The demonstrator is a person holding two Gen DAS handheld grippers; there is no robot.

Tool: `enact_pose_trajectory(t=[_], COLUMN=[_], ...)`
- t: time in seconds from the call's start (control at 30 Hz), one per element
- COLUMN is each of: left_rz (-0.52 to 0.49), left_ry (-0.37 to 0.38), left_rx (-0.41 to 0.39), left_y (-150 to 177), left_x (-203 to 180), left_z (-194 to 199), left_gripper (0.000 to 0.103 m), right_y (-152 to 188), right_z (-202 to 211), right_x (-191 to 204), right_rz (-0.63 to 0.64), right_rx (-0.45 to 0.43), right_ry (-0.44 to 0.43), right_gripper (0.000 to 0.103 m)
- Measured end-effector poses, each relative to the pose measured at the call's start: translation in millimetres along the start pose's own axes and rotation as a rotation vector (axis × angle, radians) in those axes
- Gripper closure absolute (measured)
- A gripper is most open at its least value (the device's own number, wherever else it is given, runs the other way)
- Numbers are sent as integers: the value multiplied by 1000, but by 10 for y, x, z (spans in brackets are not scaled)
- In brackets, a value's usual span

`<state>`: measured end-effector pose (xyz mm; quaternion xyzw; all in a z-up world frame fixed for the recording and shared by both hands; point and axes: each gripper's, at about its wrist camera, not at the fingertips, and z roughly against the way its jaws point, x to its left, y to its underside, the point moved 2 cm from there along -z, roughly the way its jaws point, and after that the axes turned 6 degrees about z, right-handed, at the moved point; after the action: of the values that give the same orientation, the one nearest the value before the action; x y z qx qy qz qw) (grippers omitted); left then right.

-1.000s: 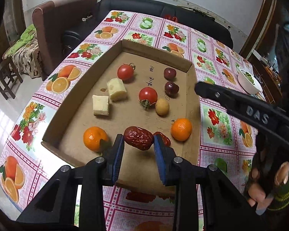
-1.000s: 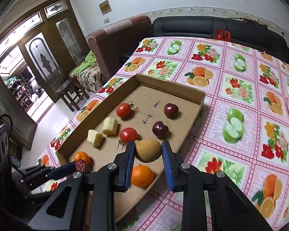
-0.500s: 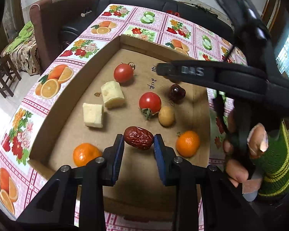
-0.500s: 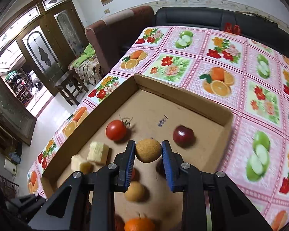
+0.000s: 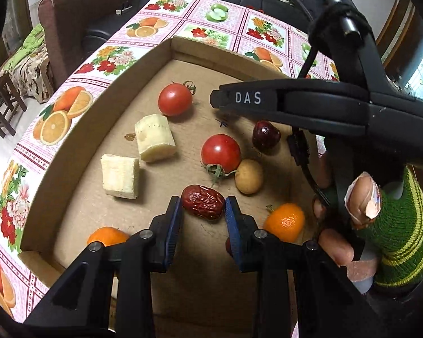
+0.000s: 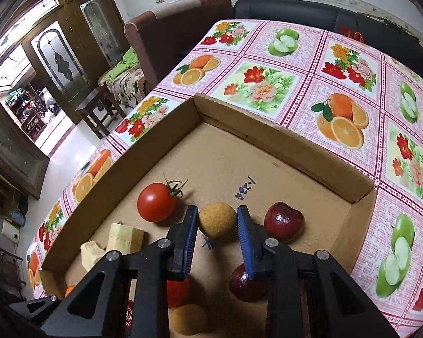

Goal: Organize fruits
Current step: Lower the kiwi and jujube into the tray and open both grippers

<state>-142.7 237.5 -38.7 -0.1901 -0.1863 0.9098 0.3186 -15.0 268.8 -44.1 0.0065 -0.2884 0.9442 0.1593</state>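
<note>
- Meanwhile, left gripper (image 5: pixel 203 211) fingers are pinching a date (image 5: pixel 203 202).
- Right gripper (image 6: pixel 217 225) fingers are pinching a longan (image 6: pixel 217 219).
- Sorting is looking partway done; fruits are lying beyond both in the box (image 5: pixel 79 146).

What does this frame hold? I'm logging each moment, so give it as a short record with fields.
left gripper: shut on date
right gripper: shut on longan, above the box floor
box: cardboard, on flowered tablecloth
tomatoes: two
cherries: two
oranges: two
banana pieces: two
loose longan: beside near tomato
</note>
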Motion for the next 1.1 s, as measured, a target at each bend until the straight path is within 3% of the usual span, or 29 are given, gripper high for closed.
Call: enact_pose_trajectory(t=[0.9,0.97,1.03,1.1], left_rz=[3,8,9,9], left_ry=[-5,-3,-2,-4], left_rx=[0,5,5,5], left_y=[-29,-31,-28,-20], left_x=[-37,-39,-38,-44], left_z=[-51,-48,-38,-28], left_gripper=[71,61,60,60], right_y=[-37,-39,-42,-46], right_z=[-124,-120,-111,-79], right_x=[52,45,31,25], right_rz=[38,37,29,25], right_rx=[65,65,66,53], right_ry=[30,30,35,32], right_gripper=[73,70,59,58])
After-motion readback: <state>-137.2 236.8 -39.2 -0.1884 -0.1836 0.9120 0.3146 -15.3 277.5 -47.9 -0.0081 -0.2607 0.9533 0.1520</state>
